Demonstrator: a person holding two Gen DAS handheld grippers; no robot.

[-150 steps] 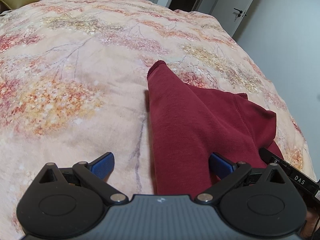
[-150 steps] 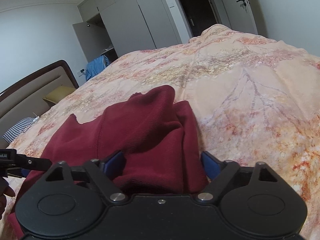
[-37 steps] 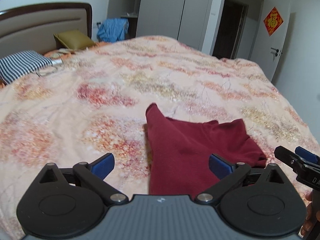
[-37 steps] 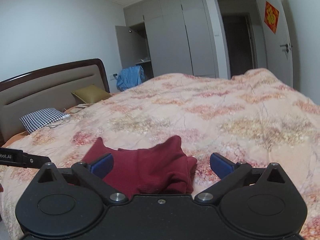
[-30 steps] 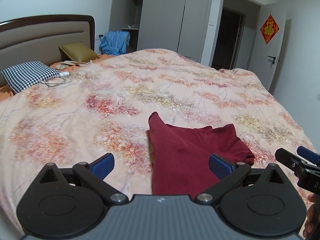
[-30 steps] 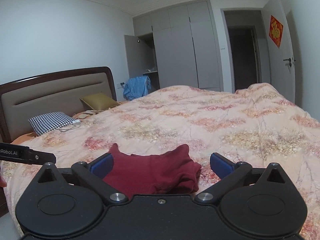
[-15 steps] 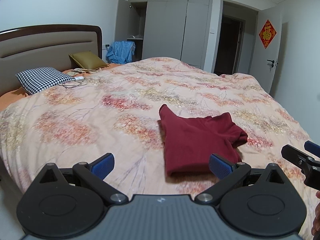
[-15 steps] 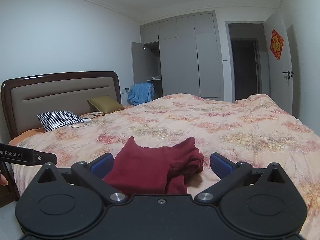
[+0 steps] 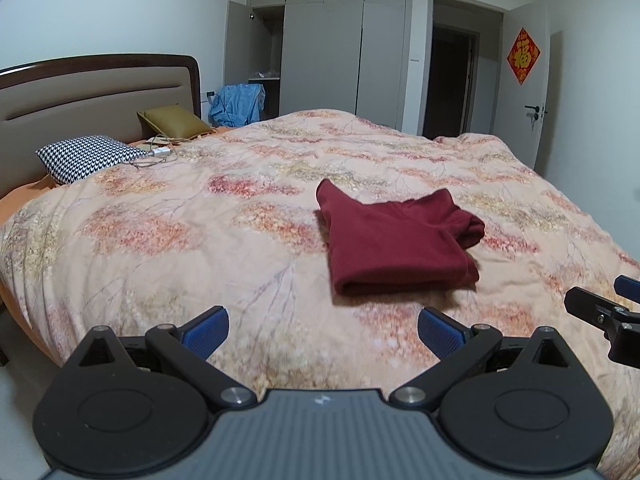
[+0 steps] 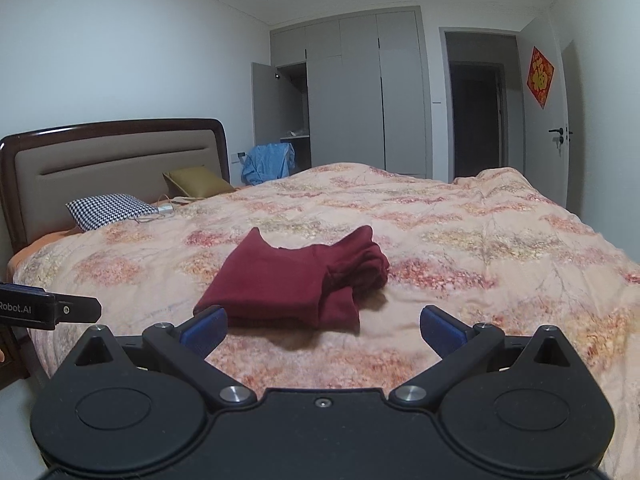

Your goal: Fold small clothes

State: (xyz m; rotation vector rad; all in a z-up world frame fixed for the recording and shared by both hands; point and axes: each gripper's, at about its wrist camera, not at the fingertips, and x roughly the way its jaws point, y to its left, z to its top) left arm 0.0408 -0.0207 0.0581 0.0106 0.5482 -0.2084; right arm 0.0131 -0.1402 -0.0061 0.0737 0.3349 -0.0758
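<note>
- Both grippers have pulled back from the garment [image 9: 396, 240], off the bed's [image 9: 160, 240] edge.
- Left gripper [image 9: 323, 326] and right gripper [image 10: 323, 327] level, jaws wide, empty.
- Open quilt surrounds the folded garment.

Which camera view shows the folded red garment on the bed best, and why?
The left wrist view: the red garment appears from above, its flat top and folded front edge visible. The right wrist view shows it lower and foreshortened, its near corner hidden behind a fingertip, but reveals the bunched layers.
</note>
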